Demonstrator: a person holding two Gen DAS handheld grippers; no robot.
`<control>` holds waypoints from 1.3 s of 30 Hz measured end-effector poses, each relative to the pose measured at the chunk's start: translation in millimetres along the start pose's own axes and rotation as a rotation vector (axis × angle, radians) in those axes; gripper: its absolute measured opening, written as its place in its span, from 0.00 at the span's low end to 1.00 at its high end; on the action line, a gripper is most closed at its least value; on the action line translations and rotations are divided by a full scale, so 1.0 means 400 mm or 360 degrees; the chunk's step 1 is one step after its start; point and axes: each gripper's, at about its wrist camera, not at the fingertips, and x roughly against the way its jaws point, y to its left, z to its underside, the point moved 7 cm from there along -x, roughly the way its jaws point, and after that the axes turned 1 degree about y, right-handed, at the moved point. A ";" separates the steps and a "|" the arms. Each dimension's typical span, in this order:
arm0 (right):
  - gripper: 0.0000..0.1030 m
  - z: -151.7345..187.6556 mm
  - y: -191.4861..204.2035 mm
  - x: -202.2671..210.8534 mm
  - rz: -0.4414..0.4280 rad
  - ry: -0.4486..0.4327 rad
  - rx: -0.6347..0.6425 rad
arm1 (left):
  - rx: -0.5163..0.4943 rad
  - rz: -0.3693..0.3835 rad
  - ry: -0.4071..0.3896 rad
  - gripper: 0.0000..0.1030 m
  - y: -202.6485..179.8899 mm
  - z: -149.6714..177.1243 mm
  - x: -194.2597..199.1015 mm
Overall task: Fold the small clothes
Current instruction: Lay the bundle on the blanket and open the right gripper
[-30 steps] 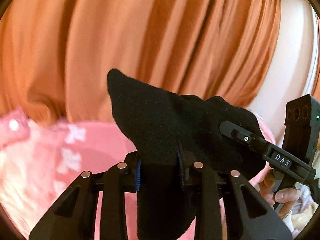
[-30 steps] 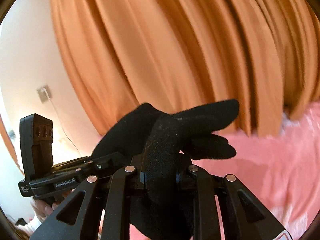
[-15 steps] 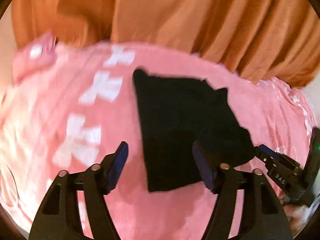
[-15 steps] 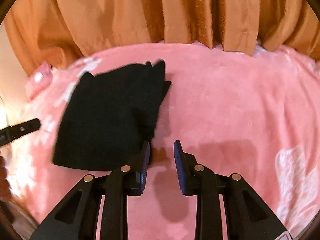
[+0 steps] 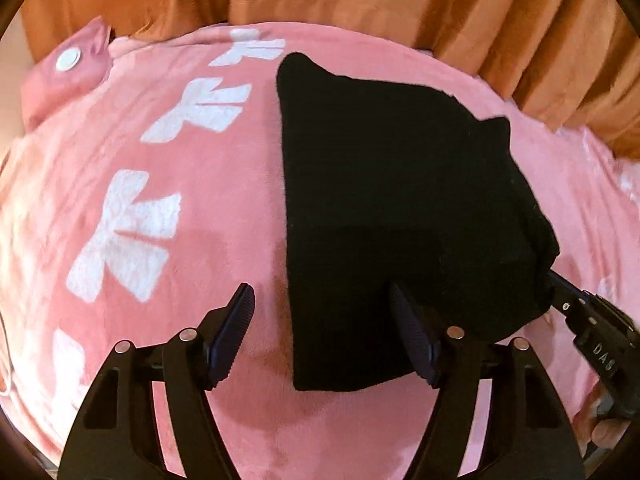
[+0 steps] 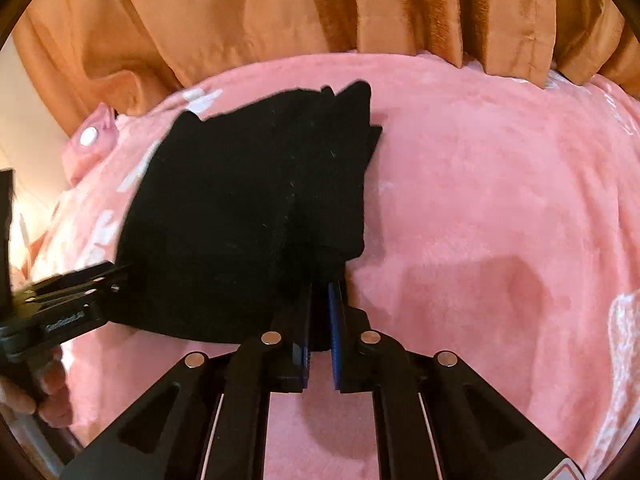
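A small black garment (image 5: 400,200) lies flat on the pink blanket (image 5: 200,200), its right side folded over. My left gripper (image 5: 324,320) is open and empty, its jaws wide over the garment's near left edge. In the right wrist view the garment (image 6: 248,216) lies to the left. My right gripper (image 6: 319,312) is shut on the garment's near right corner, with black cloth between the pads. The right gripper's body also shows at the right edge of the left wrist view (image 5: 596,340).
Orange curtains (image 6: 320,8) hang behind the bed. The pink blanket has white bow prints (image 5: 128,236) on the left and a button tab (image 5: 68,60) at the far left corner. Bare pink blanket (image 6: 500,200) lies right of the garment.
Both grippers held the garment up in the air a second ago. It now lies on the blanket. The left gripper has opened and let go; the right reopened, then closed on the near corner.
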 end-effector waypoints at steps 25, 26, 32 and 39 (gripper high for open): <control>0.14 -0.038 0.099 0.135 -0.0022 -0.0268 0.0024 | -0.0081 -0.0087 -0.0239 0.38 -0.003 -0.023 0.111; 0.14 -0.041 0.118 0.128 -0.0006 -0.0267 0.0091 | -0.0098 -0.0124 -0.0188 0.38 -0.001 -0.014 0.087; 0.08 0.021 0.021 -0.012 0.0266 -0.0017 0.0023 | -0.0161 -0.0237 -0.0145 0.41 0.014 0.013 0.060; 0.11 -0.017 -0.016 0.129 0.0351 -0.0218 -0.0090 | -0.0159 -0.0305 -0.0194 0.55 -0.016 0.054 0.086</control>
